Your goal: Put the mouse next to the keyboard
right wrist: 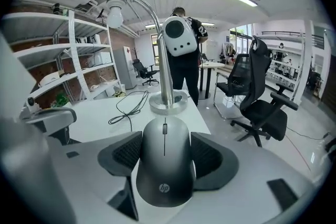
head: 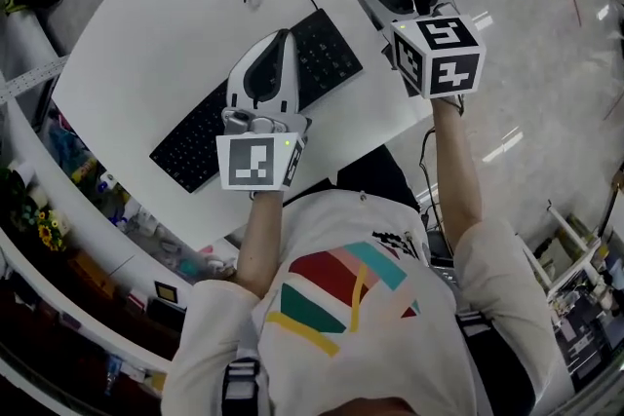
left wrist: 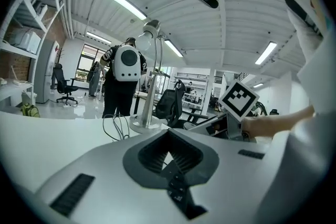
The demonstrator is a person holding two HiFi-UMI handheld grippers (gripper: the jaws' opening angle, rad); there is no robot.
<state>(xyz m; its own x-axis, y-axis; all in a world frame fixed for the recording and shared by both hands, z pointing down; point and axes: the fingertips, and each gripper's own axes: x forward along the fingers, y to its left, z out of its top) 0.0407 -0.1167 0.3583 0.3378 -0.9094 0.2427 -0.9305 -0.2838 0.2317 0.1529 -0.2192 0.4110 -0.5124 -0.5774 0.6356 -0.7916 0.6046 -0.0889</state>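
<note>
Right tongs (right wrist: 165, 147) grip the mouse (right wrist: 163, 181) at upper right, not yet beside the keyboard (head: 327, 54); left tongs (left wrist: 168, 136) are closed, empty.

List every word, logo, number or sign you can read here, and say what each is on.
"hp": logo on the mouse, near its rear end.
Key legends on the keyboard: too small to read.
Black print on the person's shirt: too small to read.
Nothing else is legible.

Head view steeply overhead; gripper views low, level
</note>
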